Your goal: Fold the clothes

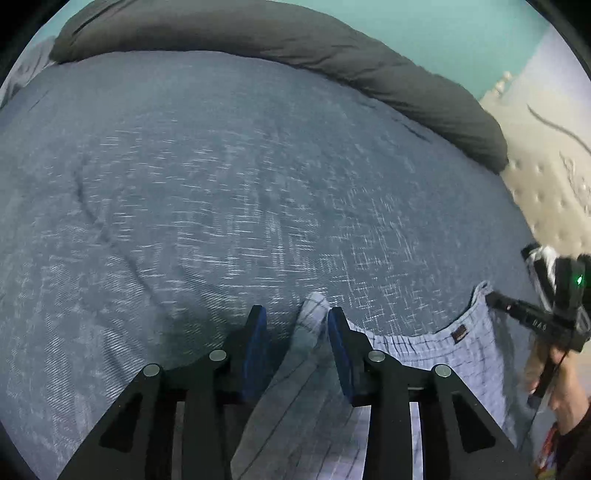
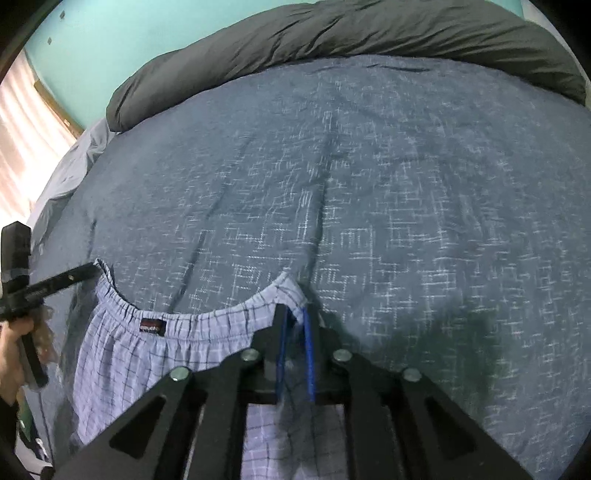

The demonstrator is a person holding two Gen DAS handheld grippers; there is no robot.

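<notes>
Your left gripper (image 1: pixel 297 314) stands partly open, the shorts' (image 1: pixel 436 354) left waistband corner loose between its pads. Your right gripper (image 2: pixel 295 314) pinches the right corner. The waistband runs gripper to gripper along the bed's (image 2: pixel 369 184) near edge, the legs hanging off it.

1. A bedroom in a home: most of both views is a bed under a blue-grey woven bedspread (image 1: pixel 229 192).
2. A dark grey duvet (image 2: pixel 332 33) lies bunched along the bed's far edge.
3. The wall (image 2: pixel 96 55) behind is painted turquoise.
4. A pale tufted headboard (image 1: pixel 546 173) stands at one side; light curtains (image 2: pixel 26 140) hang at the other.
</notes>
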